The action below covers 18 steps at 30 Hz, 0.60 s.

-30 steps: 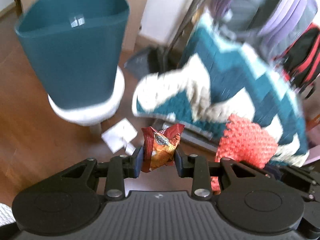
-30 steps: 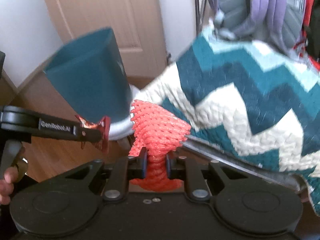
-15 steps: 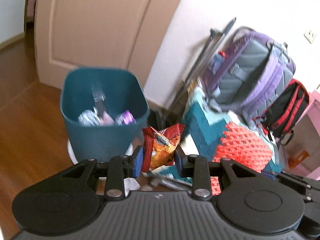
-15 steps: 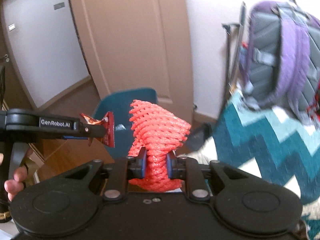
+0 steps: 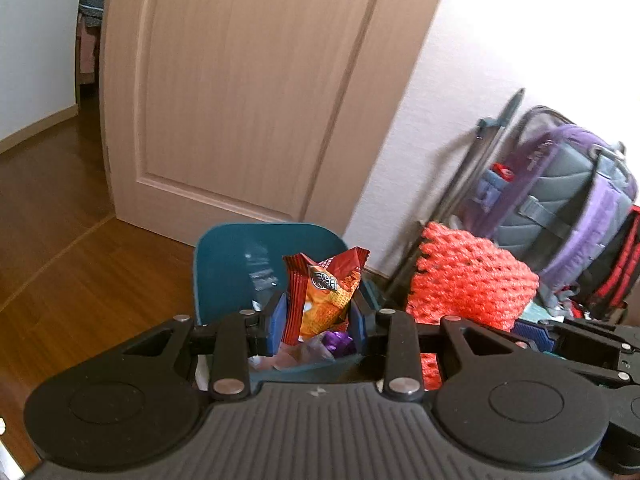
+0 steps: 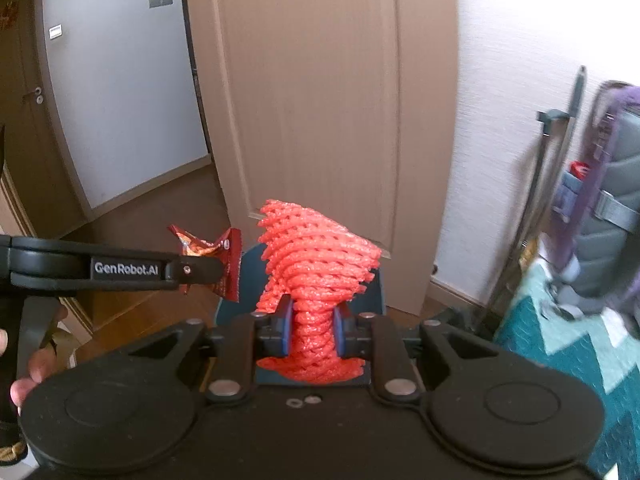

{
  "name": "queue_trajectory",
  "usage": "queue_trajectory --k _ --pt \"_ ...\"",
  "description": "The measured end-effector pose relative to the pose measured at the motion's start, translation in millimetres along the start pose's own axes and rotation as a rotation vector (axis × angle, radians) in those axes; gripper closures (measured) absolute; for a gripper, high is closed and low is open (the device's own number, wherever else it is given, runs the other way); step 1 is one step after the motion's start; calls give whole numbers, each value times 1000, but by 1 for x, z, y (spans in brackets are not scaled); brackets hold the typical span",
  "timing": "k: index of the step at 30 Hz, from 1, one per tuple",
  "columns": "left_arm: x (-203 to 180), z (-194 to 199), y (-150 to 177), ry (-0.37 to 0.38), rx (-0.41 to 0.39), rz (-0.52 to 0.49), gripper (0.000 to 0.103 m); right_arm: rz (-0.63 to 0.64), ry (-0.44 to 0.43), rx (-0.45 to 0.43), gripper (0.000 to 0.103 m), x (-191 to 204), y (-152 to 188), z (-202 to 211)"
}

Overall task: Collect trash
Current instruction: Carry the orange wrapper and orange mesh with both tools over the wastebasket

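My left gripper (image 5: 318,318) is shut on a red and orange snack wrapper (image 5: 324,294), which stands upright between the blue pads. It hangs over the open teal trash bin (image 5: 236,264), where purple and white wrappers (image 5: 336,344) lie inside. My right gripper (image 6: 311,328) is shut on a red foam net (image 6: 316,264), pinched at its narrow middle. That net (image 5: 472,280) also shows at the right of the left wrist view. In the right wrist view the left gripper (image 6: 216,270) reaches in from the left with the wrapper (image 6: 224,256); the bin (image 6: 248,308) sits behind the net.
A beige door (image 5: 248,92) and white wall (image 5: 520,40) stand behind the bin. A purple and grey backpack (image 5: 560,188) and a red and black bag (image 5: 616,272) lean at the right. A teal zigzag blanket (image 6: 560,320) lies at right. A person's hand (image 6: 24,372) holds the left gripper.
Both grippers rose and came closer to the bin, each keeping its grip. The bin dropped lower in both views, its inside now showing; the blanket slid out of the left wrist view.
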<state>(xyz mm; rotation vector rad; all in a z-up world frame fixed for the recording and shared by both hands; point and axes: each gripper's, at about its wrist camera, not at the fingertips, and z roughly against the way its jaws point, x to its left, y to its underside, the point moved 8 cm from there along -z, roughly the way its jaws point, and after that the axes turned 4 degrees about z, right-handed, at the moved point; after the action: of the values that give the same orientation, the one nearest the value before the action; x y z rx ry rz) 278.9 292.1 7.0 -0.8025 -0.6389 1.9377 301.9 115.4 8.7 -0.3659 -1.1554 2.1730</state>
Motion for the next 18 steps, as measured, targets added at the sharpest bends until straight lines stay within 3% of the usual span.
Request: queue_trajectory --k 6,18 --pt "22 -49 -2 -45 52 5 71 22 11 65 83 9 -1 -61" --pt "44 -131 44 -89 198 -16 71 39 35 225 79 -7 42 -145"
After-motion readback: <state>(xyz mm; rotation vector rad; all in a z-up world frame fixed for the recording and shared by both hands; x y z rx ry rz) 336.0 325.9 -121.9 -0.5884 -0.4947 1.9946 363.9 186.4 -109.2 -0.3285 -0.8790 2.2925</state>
